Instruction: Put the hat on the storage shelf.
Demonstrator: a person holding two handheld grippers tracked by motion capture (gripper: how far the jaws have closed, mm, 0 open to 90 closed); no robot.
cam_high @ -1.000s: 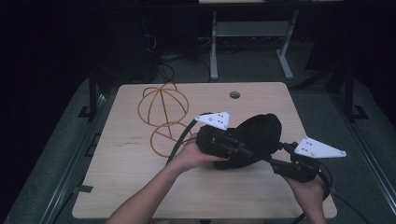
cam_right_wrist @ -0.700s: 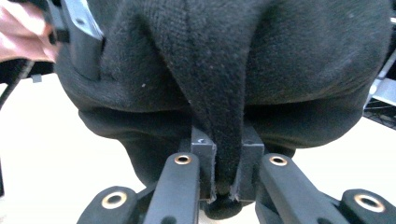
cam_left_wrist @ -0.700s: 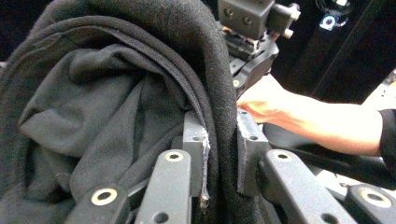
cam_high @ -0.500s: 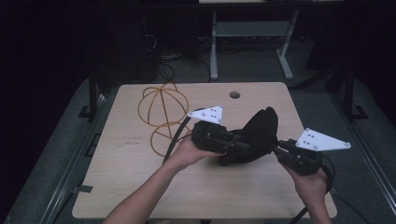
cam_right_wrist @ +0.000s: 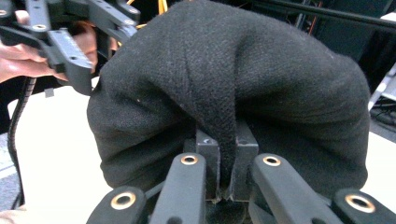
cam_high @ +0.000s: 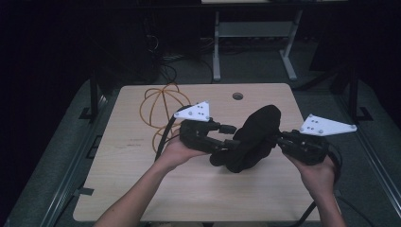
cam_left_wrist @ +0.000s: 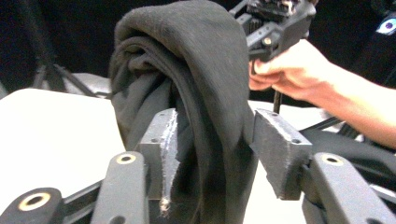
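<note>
A bunched black cloth (cam_high: pixel 255 137) hangs between my two grippers above the wooden table (cam_high: pixel 142 189). My left gripper (cam_high: pixel 232 136) reaches in from the left, with its jaws half apart and pressed on both sides of a thick fold of the cloth (cam_left_wrist: pixel 205 70). The left gripper view shows that fold filling the gap at my left gripper (cam_left_wrist: pixel 215 135). From the right, my right gripper (cam_high: pixel 279 137) pinches the cloth. In the right gripper view my right gripper (cam_right_wrist: pixel 227 140) is shut tight on a thin ridge of the cloth (cam_right_wrist: pixel 233 84).
An orange cable (cam_high: pixel 158 106) lies in loops on the table's far left, with a black cable beside it. A round hole (cam_high: pixel 238 96) sits near the far edge. Dark floor and a metal frame lie beyond the table.
The cloth has risen off the table and stretched more upright between the grippers. My right gripper moved right and the left one drew back left.
</note>
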